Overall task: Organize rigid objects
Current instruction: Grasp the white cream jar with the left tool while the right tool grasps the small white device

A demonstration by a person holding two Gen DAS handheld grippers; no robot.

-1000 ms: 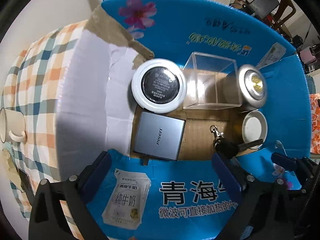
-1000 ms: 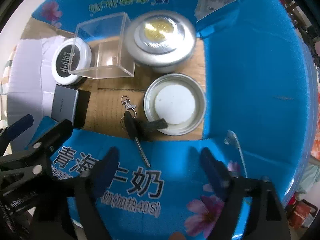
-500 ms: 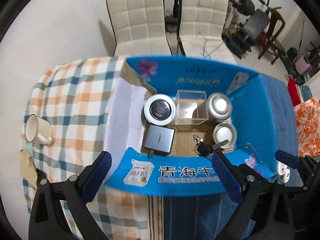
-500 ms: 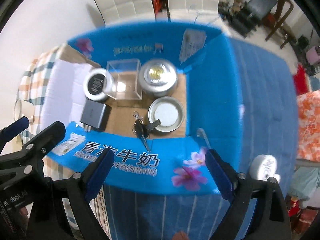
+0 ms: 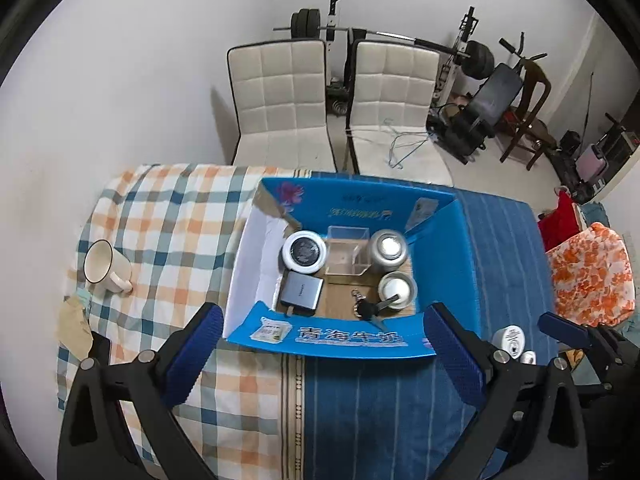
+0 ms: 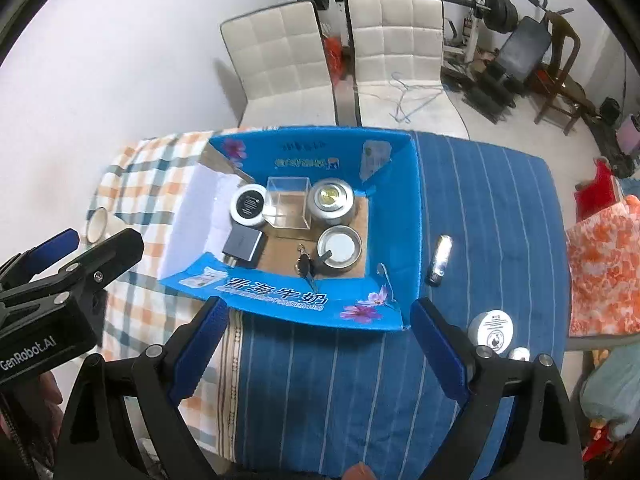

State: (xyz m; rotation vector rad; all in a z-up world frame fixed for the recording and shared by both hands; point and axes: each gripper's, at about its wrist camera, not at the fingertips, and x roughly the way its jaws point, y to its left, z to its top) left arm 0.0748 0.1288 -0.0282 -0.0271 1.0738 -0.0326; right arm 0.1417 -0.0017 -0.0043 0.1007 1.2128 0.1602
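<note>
An open blue cardboard box (image 5: 440, 248) (image 6: 396, 216) stands on the table. Inside are a round black-and-white tin (image 5: 305, 250) (image 6: 249, 205), a clear plastic cube (image 5: 347, 251) (image 6: 289, 202), a silver can (image 5: 388, 249) (image 6: 330, 198), a round lid (image 5: 397, 289) (image 6: 340, 246), a grey power bank (image 5: 301, 293) (image 6: 244, 243) and a black key (image 5: 369, 310) (image 6: 305, 266). My left gripper (image 5: 320, 356) is open and empty, high above the box's near side. My right gripper (image 6: 320, 348) is open and empty too.
A white mug (image 5: 105, 269) stands at the table's left. A silver oblong object (image 6: 440, 259) lies right of the box. A white round tub (image 6: 495, 330) and a small cap (image 6: 518, 355) sit at the near right. Two white chairs (image 5: 340, 112) stand behind the table.
Both grippers have risen far up and back from the box. The whole table and room now show. Nothing in the box has moved.
</note>
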